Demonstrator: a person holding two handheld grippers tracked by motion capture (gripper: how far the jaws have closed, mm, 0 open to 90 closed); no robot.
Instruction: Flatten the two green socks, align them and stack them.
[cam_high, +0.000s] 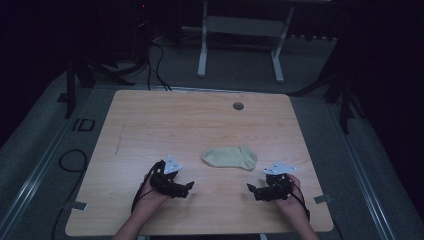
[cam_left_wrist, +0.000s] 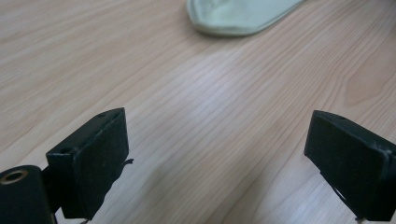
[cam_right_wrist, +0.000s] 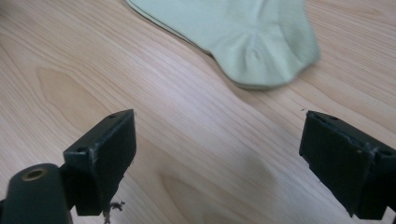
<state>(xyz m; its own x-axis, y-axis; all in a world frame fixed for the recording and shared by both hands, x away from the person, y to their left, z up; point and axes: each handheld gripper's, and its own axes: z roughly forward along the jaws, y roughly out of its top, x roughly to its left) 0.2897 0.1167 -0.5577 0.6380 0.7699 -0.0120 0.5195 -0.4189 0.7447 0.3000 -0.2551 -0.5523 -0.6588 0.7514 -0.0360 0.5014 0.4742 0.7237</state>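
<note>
Sock: pale green ribbed knit, flat on wood-grain bench. Left tool and right tool: black blocky jaws wide apart, holding nothing.

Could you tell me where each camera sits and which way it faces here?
High view: above the person's side, looking forward and down on the table; forearms, left tool and right tool show.
Left gripper view: rides the left tool, facing the sock.
Right gripper view: rides the right tool, facing the sock.
Shared: all views show the sock.
</note>
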